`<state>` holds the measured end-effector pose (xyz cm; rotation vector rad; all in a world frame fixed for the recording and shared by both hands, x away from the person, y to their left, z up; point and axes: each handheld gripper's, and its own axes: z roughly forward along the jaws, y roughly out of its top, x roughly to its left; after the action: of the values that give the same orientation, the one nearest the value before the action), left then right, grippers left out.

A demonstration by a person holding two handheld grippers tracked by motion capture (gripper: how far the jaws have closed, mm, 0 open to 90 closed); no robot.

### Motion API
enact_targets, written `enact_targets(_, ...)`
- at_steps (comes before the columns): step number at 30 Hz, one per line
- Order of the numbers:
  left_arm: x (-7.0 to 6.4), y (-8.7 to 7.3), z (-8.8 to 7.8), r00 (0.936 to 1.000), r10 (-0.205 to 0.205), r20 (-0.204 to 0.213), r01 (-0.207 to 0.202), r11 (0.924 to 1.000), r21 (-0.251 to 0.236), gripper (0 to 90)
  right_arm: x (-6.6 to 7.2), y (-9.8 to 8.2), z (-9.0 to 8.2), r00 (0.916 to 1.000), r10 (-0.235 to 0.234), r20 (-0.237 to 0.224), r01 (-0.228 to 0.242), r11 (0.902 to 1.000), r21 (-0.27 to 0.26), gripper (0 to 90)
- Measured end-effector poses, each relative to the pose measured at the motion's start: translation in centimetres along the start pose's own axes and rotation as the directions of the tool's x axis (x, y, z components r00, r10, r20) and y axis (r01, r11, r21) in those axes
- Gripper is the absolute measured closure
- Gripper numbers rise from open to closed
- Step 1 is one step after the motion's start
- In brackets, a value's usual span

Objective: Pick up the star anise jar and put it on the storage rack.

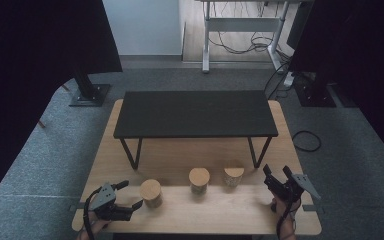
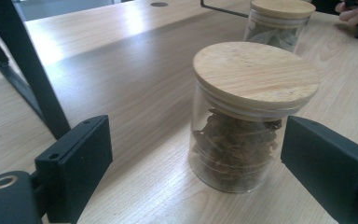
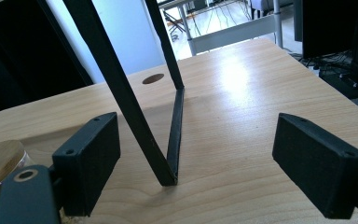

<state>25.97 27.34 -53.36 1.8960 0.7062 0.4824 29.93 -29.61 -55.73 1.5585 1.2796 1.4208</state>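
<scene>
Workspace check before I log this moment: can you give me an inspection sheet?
Surface: light wooden table, with a black low shelf standing on it.
Job's things: three glass jars with wooden lids in a row; left jar upright, untouched between the open jaws.
Clutter: nothing seen.
Grippers: left hand-held gripper open around the left jar; right hand-held gripper open, empty, beside the right jar.
Cables: loose cables on the floor behind.
Surroundings: grey carpet, black stands.
</scene>
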Motion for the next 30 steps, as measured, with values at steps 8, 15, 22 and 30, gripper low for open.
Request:
enact_targets(8,-0.8,0.1,1.0,0.9993,0.031,0.02,-0.031,0.999,0.033,5.5,0.0,0.0,0.0,1.0,-0.001,0.001,0.001,1.0,0.0,14.5)
enact_targets(15,-1.7,0.4,2.0,0.9982,0.056,0.022,-0.058,0.9967,0.058,4.1,-0.1,0.0,0.0,0.9999,0.014,-0.001,-0.014,0.9999,-0.003,14.5)
enact_targets(22,-2.3,0.8,2.6,0.998,0.06,0.018,-0.061,0.9963,0.06,4.0,-0.3,0.0,-0.1,0.9997,0.024,-0.004,-0.024,0.9997,-0.007,14.5)
enact_targets(30,-3.0,1.3,3.7,0.9986,0.052,-0.002,-0.052,0.9967,0.062,4.9,-0.4,0.0,-0.1,0.9993,0.038,-0.006,-0.038,0.9992,-0.009,14.4)
